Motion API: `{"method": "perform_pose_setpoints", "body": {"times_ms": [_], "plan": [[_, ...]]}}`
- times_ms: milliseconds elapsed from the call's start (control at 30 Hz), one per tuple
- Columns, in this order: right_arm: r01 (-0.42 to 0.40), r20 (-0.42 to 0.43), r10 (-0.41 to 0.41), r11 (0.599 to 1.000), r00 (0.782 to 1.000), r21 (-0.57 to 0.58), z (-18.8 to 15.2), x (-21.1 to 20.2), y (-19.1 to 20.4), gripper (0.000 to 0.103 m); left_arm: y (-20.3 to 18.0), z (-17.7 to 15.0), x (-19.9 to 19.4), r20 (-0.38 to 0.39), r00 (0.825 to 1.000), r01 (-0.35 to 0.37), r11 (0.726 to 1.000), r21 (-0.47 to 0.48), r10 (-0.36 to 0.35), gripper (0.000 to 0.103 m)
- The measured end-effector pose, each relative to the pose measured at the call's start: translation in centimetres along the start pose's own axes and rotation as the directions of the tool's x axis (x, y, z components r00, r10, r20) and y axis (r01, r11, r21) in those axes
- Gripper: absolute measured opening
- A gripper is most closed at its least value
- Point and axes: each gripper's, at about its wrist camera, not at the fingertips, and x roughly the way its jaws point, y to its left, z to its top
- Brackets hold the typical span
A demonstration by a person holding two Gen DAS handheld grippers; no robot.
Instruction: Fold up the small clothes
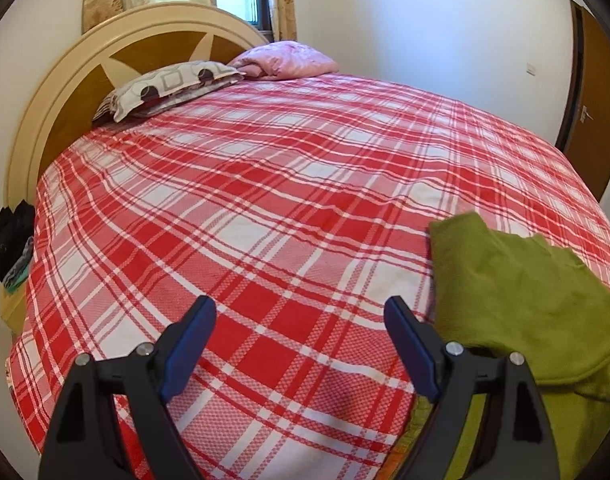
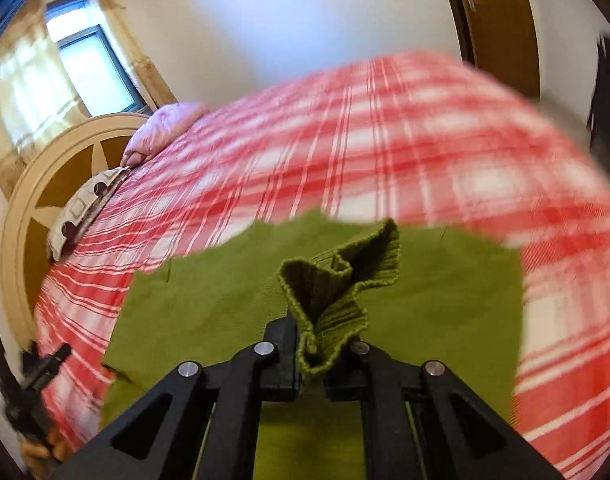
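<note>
Your right tool (image 2: 333,344) clamps the olive-green knit garment's (image 2: 425,304) ribbed edge | garment lies on the red-and-white plaid bed (image 1: 265,200) | your left tool (image 1: 301,320) hangs apart, empty

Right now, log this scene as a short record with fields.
surface: bed with red plaid sheet
garment: green sweater, lying on the bed's near right part
right gripper: shut on the sweater's ribbed edge
left gripper: open, empty, over bare sheet beside the sweater
head end: pillow, pink blanket
</note>
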Motion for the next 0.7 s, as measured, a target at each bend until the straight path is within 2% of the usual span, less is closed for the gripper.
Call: {"method": "perform_pose_setpoints", "body": {"times_ms": [100,167,200,267,367,467,500,533,567,600,700], "plan": [[0.093,-0.026,-0.097,0.99,0.995,-0.109,-1.0,1.4,-0.9,0.007,-0.9,0.1,0.3,-0.004,1.0,0.003,1.0,0.008,-0.003,0.089],[0.121,-0.063,-0.132,0.981,0.989,-0.151,-2.2,3.0,-1.4,0.008,-1.8,0.2,0.5,-0.006,1.0,0.008,1.0,0.015,-0.008,0.088],[0.126,-0.077,-0.138,0.981,0.987,-0.148,-2.8,3.8,-1.6,0.008,-2.5,0.3,0.6,-0.008,1.0,0.017,1.0,0.026,-0.017,0.088],[0.117,-0.04,-0.123,0.985,0.992,-0.128,-3.4,4.1,-2.0,0.009,-4.5,0.3,0.9,-0.015,0.999,0.038,0.997,0.071,-0.037,0.088],[0.102,-0.058,-0.108,0.99,0.992,-0.095,-3.1,3.6,-2.4,0.011,-7.5,0.0,1.3,-0.01,0.999,0.033,0.99,0.139,-0.032,0.088],[0.101,-0.071,-0.105,0.993,0.992,-0.057,-3.4,2.1,-3.4,0.012,-9.9,-0.7,2.2,-0.04,0.998,0.045,0.982,0.182,-0.039,0.088],[0.13,-0.052,-0.131,0.991,0.99,-0.021,-3.6,0.9,-4.0,0.013,-10.5,-1.0,2.5,-0.051,0.998,0.046,0.98,0.196,-0.036,0.088],[0.225,-0.016,-0.225,0.974,0.974,0.016,-3.8,-0.6,-4.7,0.014,-10.9,-1.3,2.8,-0.057,0.998,0.04,0.976,0.212,-0.029,0.088],[0.327,0.001,-0.328,0.944,0.945,0.027,-3.9,-1.5,-4.9,0.014,-11.0,-1.6,2.9,-0.058,0.998,0.031,0.974,0.225,-0.019,0.088],[0.378,0.03,-0.379,0.925,0.925,0.042,-4.0,-2.5,-4.9,0.014,-11.0,-1.8,3.1,-0.059,0.998,0.024,0.973,0.232,-0.01,0.088],[0.259,0.076,-0.263,0.964,0.962,0.058,-4.2,-4.0,-4.4,0.014,-10.4,-2.0,3.9,-0.084,0.996,0.005,0.975,0.221,0.014,0.09]]}}
